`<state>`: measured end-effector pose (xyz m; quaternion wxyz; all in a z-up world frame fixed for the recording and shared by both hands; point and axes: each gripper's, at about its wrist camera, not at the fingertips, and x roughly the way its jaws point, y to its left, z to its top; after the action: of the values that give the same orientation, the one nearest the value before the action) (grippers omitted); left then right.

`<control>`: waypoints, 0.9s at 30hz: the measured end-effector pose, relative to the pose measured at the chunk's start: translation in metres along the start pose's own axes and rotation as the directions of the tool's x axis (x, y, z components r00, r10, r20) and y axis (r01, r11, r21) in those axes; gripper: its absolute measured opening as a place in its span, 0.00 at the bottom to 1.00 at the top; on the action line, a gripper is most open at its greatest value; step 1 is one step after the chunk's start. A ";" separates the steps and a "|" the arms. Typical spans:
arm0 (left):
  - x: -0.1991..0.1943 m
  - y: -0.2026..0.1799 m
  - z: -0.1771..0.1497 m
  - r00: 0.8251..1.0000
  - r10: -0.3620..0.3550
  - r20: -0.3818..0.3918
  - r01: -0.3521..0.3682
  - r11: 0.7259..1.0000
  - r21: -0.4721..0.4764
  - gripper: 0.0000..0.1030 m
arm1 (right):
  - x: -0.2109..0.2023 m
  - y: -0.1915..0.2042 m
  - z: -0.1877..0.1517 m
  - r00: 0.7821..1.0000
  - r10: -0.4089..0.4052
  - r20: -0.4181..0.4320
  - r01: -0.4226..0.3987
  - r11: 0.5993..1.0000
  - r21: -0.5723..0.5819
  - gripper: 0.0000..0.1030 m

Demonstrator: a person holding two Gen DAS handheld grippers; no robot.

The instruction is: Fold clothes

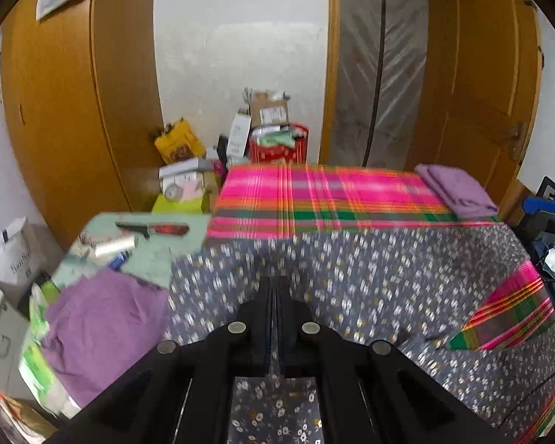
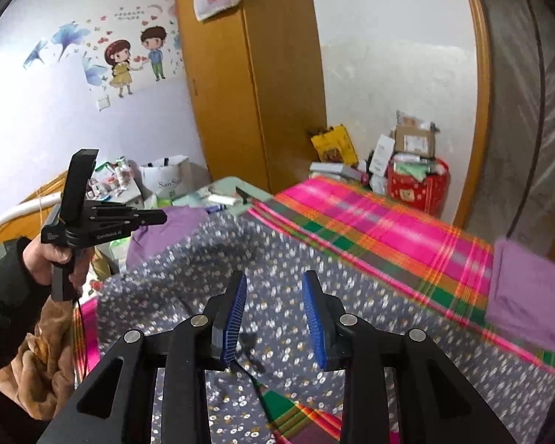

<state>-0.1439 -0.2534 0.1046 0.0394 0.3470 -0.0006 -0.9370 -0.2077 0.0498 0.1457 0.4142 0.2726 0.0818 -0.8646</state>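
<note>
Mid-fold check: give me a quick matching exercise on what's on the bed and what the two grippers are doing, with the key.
Things:
1. floral garment
2. folded purple cloth
3. left gripper
4. right gripper

States:
A. jaws open, nothing between them
B. neatly stacked at the far right corner of the plaid sheet
C. jaws shut
D. spread across the bed, unfolded

Pairs: 1-D, 2-B, 3-C, 4-A

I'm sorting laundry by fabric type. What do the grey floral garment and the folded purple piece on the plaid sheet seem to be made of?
The grey floral garment looks like thin, soft woven fabric, perhaps cotton: matte, printed, draping in loose wrinkles. The folded purple piece also looks like matte cloth, plain and smooth, holding flat layered edges. Blur hides the weave of both, so the fibre stays uncertain.
</note>
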 end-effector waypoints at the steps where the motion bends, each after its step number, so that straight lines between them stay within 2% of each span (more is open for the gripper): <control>1: -0.007 -0.001 0.006 1.000 0.004 0.014 -0.005 1.000 0.011 0.01 | -0.006 0.002 0.007 1.000 -0.004 0.012 0.004 1.000 -0.015 0.36; 2: -0.012 -0.001 0.013 1.000 0.009 0.027 -0.010 1.000 0.022 0.04 | -0.012 0.003 0.013 1.000 -0.008 0.024 0.009 1.000 -0.029 0.39; 5: -0.016 -0.003 0.026 0.999 0.034 0.029 -0.036 0.998 0.059 0.15 | -0.017 0.001 0.027 0.999 -0.020 0.038 0.022 0.998 -0.056 0.40; 10: 0.011 0.005 0.035 0.999 0.046 -0.016 -0.045 0.996 0.073 0.15 | -0.001 -0.012 0.034 1.000 0.007 0.009 -0.007 0.998 -0.055 0.40; 14: 0.047 0.020 0.027 0.997 0.031 -0.070 -0.028 0.999 0.039 0.15 | 0.031 -0.026 0.027 0.999 0.009 -0.052 -0.012 0.999 -0.050 0.40; 20: 0.097 0.046 0.012 0.989 0.038 -0.142 -0.039 0.999 0.001 0.15 | 0.093 -0.056 -0.002 0.986 -0.011 -0.164 0.005 0.999 -0.042 0.40; 27: 0.138 0.060 0.013 0.987 0.014 -0.162 -0.024 0.998 -0.057 0.15 | 0.149 -0.093 -0.018 0.979 0.016 -0.201 -0.013 1.000 0.015 0.40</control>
<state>-0.2524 -0.3242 0.0264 0.0584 0.4205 0.0269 -0.9050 -0.3468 0.0158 0.0422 0.4082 0.3620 0.1151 -0.8301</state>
